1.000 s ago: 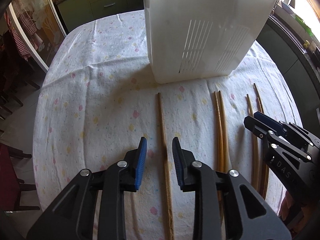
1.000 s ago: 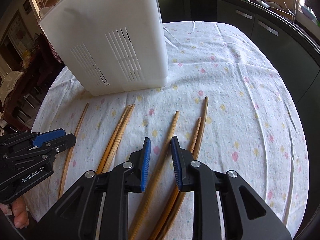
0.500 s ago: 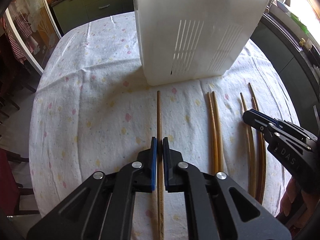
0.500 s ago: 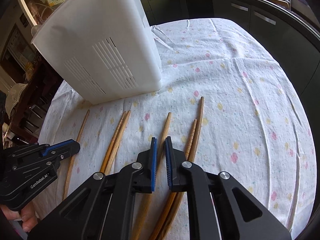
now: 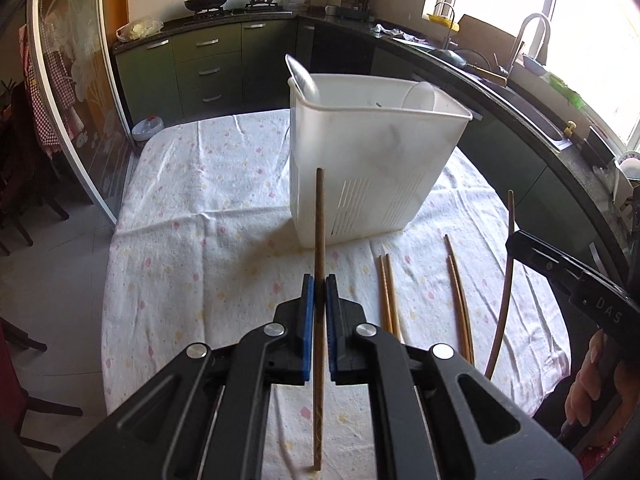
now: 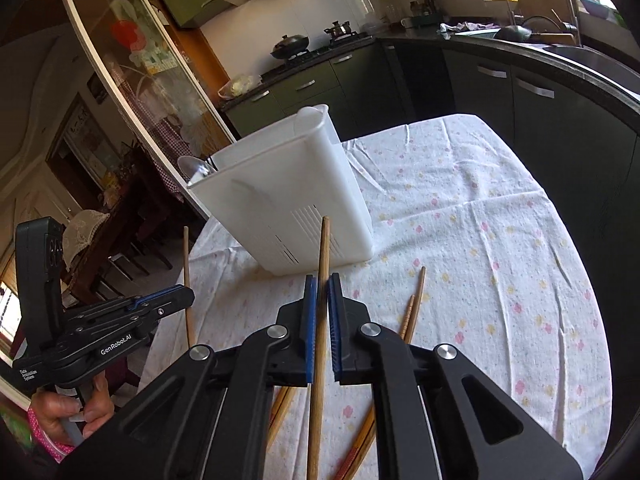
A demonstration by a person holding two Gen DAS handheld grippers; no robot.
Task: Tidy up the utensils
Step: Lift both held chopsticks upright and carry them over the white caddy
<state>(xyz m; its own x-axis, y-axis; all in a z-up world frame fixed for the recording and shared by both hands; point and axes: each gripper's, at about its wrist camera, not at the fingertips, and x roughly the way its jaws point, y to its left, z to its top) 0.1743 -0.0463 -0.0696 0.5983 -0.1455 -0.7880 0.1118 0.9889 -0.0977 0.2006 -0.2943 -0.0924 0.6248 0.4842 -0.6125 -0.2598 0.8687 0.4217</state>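
Left gripper pinches a dark wooden chopstick; right gripper pinches a light bamboo chopstick, before the white slotted plastic utensil holder mid-table.

Biggest thing in the way is the white utensil basket, standing upright mid-table right ahead of both grippers. Its open top is partly taken: a metal spoon sticks up at the left corner and a white spoon at the back right, the middle looks free. Left of the basket the table is bare cloth, loads of room there (far side behind it too). To the right, loose chopsticks lie on the cloth near the front edge.
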